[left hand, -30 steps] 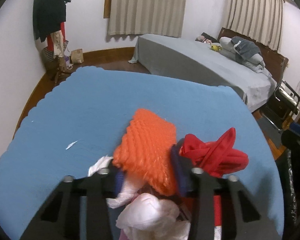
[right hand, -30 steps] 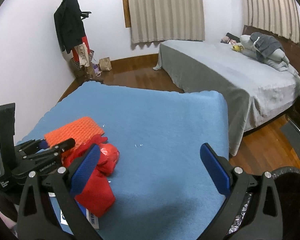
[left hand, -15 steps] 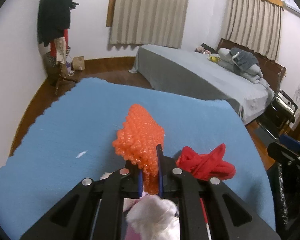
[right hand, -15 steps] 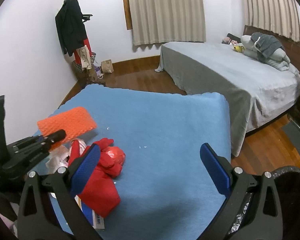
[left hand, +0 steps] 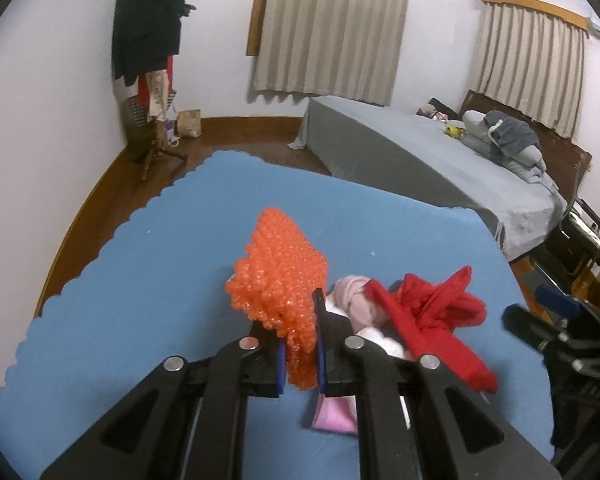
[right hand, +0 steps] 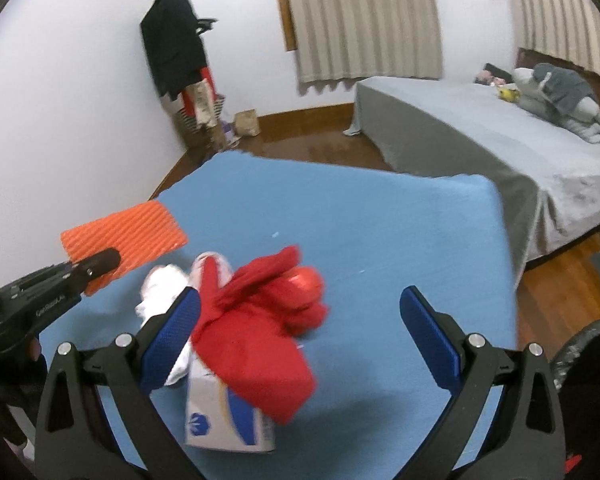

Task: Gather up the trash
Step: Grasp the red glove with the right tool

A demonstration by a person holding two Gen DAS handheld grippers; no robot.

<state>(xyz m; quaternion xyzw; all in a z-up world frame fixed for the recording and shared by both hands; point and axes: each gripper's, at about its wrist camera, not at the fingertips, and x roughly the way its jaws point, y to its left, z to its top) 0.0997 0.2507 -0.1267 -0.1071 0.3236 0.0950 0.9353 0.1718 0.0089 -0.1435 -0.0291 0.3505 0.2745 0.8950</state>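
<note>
The left gripper (left hand: 299, 344) is pinching the bumpy orange plastic sheet (left hand: 281, 282), lifting it just left of the crumpled red cloth (right hand: 260, 320). The right gripper's (right hand: 300, 332) 2 fingers are spreading wide around that cloth on the blue table cover (right hand: 380, 220).

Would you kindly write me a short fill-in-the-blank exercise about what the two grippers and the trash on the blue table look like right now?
1. The left gripper is shut on the ____ bubble wrap.
2. The right gripper has its jaws ____.
3. The red cloth lies partly over a white and blue ____.
4. The table is covered in ____ cloth.

Missing words: orange; open; box; blue
</note>
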